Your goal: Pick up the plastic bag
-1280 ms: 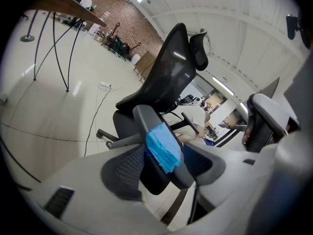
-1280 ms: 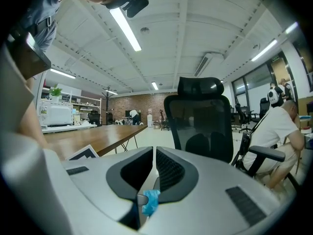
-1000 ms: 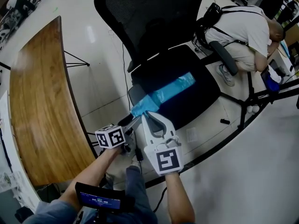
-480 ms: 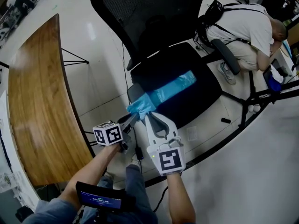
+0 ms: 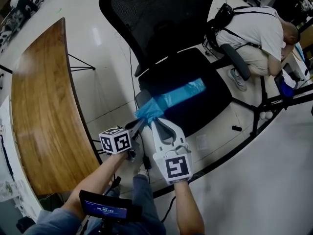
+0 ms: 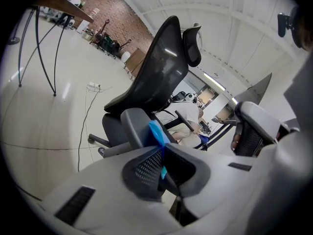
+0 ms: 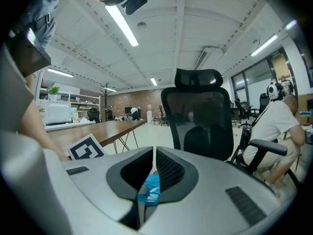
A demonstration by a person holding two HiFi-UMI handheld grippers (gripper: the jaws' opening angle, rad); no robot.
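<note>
Since the earlier frame the left gripper [image 5: 139,124] has closed: its jaws, wide before, now stand together on the near end of the long, crinkled light-blue plastic bag [image 5: 178,93]. The bag is thin and glossy. It lies diagonally over the padded seat of the black office chair [image 5: 210,102], and its bunched end reaches past the front edge of the seat, where both grippers meet it. The right gripper [image 5: 152,119] is of smooth white plastic with dark ribbed pads, and it also pinches this end. The head view gives the whole length of the bag, the mesh back of the chair, the curved wooden table top [image 5: 39,106] with a visible grain, and a person [image 5: 254,33] bent forward beside the chair. The left gripper view [image 6: 161,155] shows what the head view does not: the two pads pressed flat together, with only a blue corner of the bag [image 6: 157,132] coming out above them. The right gripper view [image 7: 153,163] shows its jaws almost touching, with a fold of the bag [image 7: 149,190] caught low between them, and the square-patterned marker cube [image 7: 88,148] of the left gripper just beside.
</note>
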